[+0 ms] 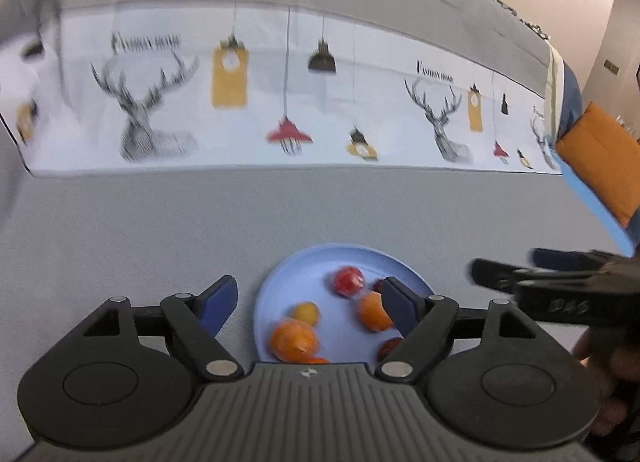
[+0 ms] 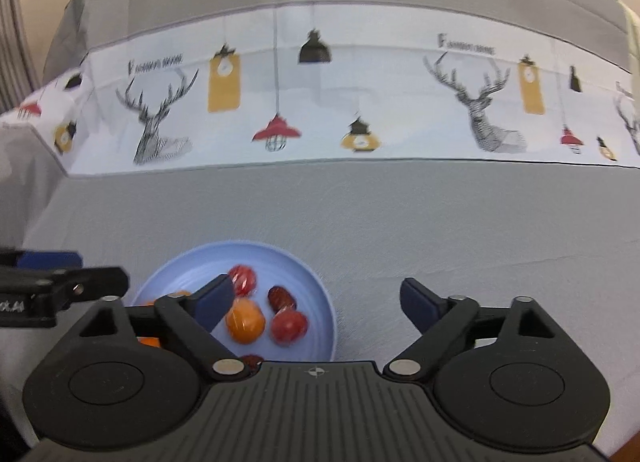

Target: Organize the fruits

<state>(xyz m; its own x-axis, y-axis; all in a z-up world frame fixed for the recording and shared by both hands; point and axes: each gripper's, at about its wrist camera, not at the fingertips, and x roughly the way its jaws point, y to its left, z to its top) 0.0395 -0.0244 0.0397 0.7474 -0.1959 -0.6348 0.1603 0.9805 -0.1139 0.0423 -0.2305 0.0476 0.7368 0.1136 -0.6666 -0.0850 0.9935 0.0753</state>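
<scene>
Beyond the plate (image 2: 320, 294) rim lies bare grey cloth (image 2: 440, 222); both claws (image 1: 308, 302) (image 2: 320, 302) spread, empty.

Blurred fruits (image 1: 296, 340) on the blue plate (image 1: 296, 282), near rim hidden, printed lettering (image 2: 156, 61) unreadable

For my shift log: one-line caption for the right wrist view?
Right gripper, jaws open and empty, above a blue plate of small fruits on grey cloth.

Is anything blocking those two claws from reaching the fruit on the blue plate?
Nothing visible. Both the left claw and the right claw hang open over the blue plate, and the fruit lies uncovered on it, with only grey cloth around.
</scene>
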